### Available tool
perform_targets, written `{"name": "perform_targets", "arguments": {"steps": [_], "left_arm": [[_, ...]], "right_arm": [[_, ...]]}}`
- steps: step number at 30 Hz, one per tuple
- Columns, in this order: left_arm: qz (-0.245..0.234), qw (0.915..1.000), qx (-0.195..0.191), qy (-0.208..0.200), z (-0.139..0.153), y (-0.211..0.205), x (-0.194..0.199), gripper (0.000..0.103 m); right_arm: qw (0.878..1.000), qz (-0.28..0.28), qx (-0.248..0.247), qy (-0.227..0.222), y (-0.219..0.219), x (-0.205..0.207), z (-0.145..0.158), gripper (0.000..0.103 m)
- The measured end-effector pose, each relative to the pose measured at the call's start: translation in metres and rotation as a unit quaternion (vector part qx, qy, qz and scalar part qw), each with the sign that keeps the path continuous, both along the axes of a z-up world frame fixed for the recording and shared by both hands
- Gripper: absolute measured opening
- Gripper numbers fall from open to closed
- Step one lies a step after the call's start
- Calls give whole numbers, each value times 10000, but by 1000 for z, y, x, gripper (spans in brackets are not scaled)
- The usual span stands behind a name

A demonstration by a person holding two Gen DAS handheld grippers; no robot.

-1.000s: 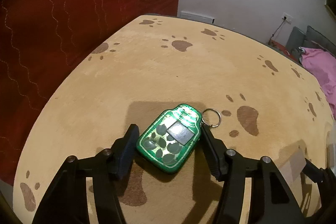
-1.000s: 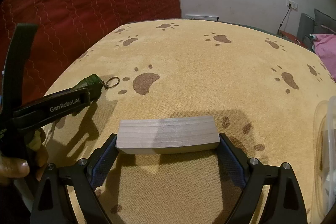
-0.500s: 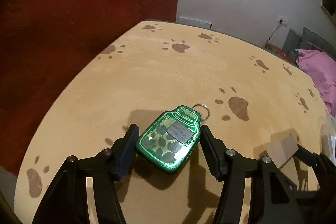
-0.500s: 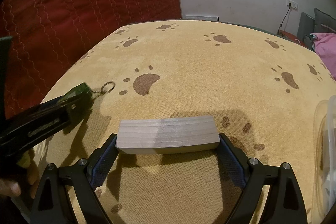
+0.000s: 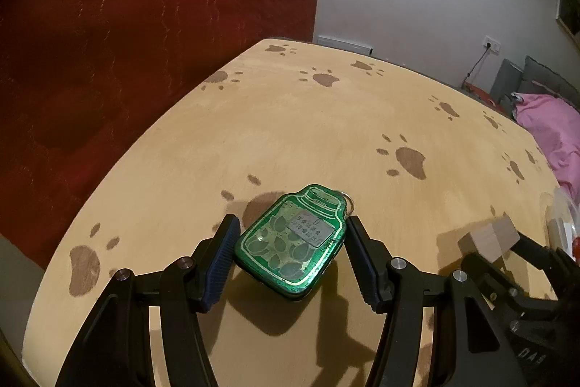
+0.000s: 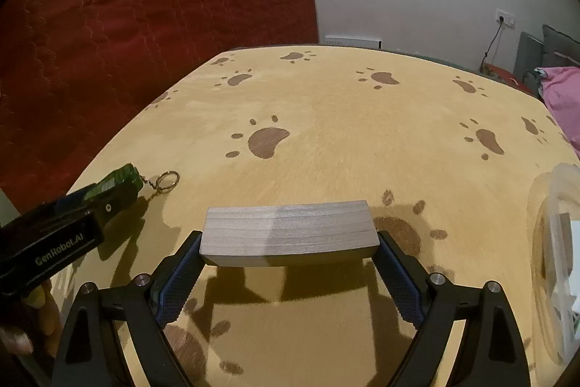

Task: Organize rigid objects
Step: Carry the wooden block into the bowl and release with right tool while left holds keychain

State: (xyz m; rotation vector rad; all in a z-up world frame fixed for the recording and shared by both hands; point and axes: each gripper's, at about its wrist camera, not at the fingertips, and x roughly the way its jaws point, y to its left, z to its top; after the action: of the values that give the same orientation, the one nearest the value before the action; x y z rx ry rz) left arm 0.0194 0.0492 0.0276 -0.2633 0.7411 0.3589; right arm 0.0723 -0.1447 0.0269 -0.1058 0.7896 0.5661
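Observation:
My left gripper (image 5: 291, 243) is shut on a green jar-shaped keychain (image 5: 291, 240) with a leaf pattern and a metal ring, held above the tan paw-print table (image 5: 326, 126). In the right wrist view the keychain (image 6: 121, 178) and its ring (image 6: 168, 178) show at the left, in the left gripper (image 6: 108, 202). My right gripper (image 6: 290, 249) is shut on a grey wooden block (image 6: 290, 233), held crosswise above the table (image 6: 362, 140). The block's end (image 5: 493, 238) shows at the right of the left wrist view.
A clear plastic container (image 6: 554, 242) stands at the table's right edge, with something white inside. A red quilted cloth (image 6: 145, 24) hangs behind the table on the left. A pink cloth (image 5: 547, 129) lies beyond the right edge.
My left gripper has lifted the green keychain off the table and carried it up and rightward. The right gripper holds the block still.

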Motion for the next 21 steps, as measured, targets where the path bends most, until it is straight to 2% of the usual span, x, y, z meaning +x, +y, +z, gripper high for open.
{"name": "perform_targets", "arguments": {"steps": [13, 21], "left_arm": [[-193, 9998, 24, -74, 6, -24, -21, 60], [-453, 9989, 37, -103, 11, -48, -25, 60]], "right_arm": [[9992, -242, 271, -142, -39, -25, 16, 93], [9970, -600, 449, -193, -79, -31, 22, 93]]}}
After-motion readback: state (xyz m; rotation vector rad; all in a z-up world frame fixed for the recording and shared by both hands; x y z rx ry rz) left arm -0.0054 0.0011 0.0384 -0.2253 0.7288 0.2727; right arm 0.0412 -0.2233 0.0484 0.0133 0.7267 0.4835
